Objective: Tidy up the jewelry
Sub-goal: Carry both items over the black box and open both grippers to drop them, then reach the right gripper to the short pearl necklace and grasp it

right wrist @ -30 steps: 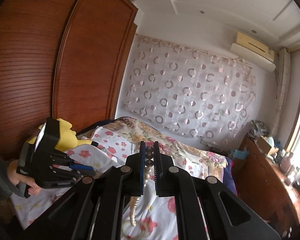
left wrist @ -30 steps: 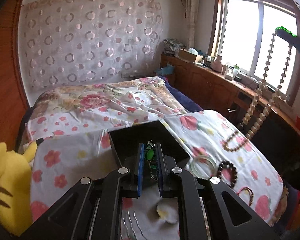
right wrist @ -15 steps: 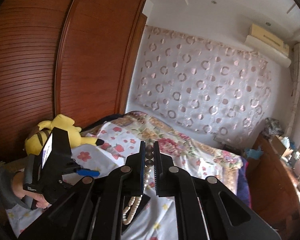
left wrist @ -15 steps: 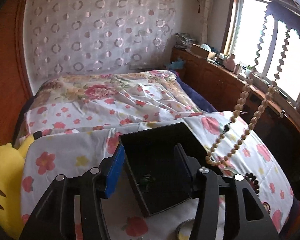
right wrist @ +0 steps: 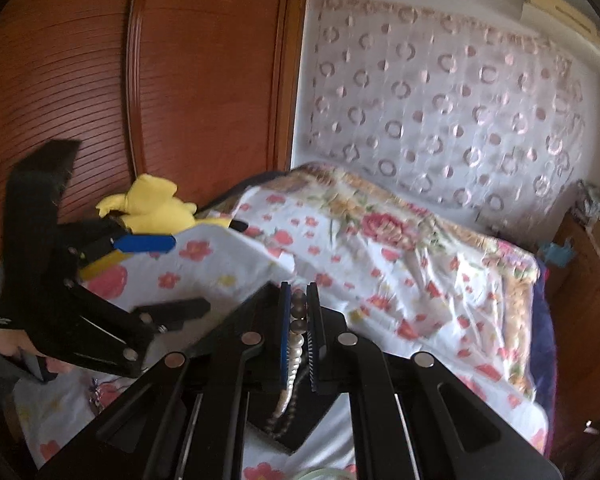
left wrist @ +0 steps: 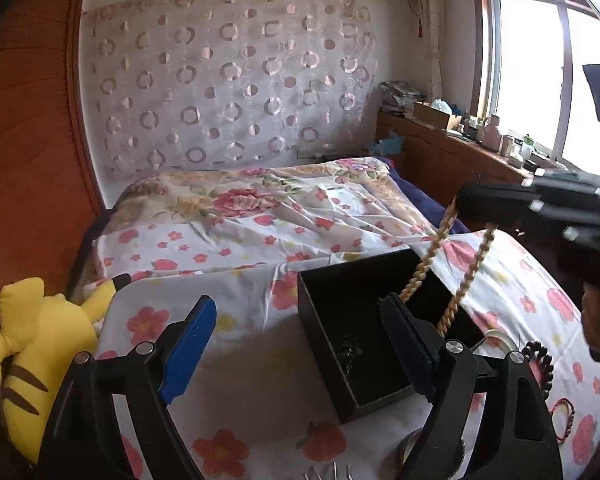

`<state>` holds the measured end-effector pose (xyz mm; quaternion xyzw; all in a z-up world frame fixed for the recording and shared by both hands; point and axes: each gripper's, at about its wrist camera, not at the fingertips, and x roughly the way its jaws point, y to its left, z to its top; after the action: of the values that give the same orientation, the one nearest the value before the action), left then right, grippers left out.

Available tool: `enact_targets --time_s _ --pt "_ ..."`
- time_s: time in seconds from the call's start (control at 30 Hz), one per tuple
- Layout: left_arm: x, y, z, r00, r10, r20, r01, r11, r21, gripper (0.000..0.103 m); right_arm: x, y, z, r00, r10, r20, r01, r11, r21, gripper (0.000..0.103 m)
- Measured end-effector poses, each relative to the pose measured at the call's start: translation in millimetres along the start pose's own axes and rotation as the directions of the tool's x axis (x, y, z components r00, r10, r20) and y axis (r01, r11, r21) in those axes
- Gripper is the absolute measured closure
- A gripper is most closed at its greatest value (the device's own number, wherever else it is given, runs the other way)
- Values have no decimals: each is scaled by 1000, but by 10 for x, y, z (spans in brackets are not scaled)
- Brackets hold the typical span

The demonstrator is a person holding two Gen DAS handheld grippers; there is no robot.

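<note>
Right gripper [right wrist: 299, 312] jaws pinching necklace [right wrist: 296, 344]

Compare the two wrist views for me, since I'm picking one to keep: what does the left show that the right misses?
Only the left: the small green pendant inside the black box, bracelets beyond it, the window. Only the right: the pearl necklace pinched between the right tongs, and the wardrobe. Both: the bed, yellow plush toy, box and necklace.

I see daylight from the blown-out window [left wrist: 540, 80] at upper right; fisheye edges curve and darken; right wrist view shows motion blur
</note>
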<state>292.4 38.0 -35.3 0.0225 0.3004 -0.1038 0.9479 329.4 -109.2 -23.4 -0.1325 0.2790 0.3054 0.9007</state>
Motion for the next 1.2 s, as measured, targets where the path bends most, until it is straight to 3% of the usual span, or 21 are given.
enact_targets --time_s 0.43,0.5,0.53,0.57,0.83,1.2 --pt "-232 84 -349 999 28 -17 -28 999 -22 17 319 31 -297 997 10 -79 -5 998 61 93" --pt "-275 103 -406 999 33 -23 -34 999 -25 17 315 42 -296 997 -6 -80 11 998 61 72" --pt "-298 113 -437 999 38 -26 -39 999 -26 17 300 39 -294 997 -16 -75 20 998 64 50" --pt "-322 122 -466 999 43 -28 -44 999 -26 17 282 35 -291 998 -20 -66 24 997 67 45" --pt "-540 140 -732 998 55 -40 -57 998 -41 17 -235 148 -462 1000 1 -29 2 993 116 45" --pt "-929 110 -1133 997 60 -44 -63 996 -58 17 -757 759 -1399 988 63 -141 -46 991 125 51"
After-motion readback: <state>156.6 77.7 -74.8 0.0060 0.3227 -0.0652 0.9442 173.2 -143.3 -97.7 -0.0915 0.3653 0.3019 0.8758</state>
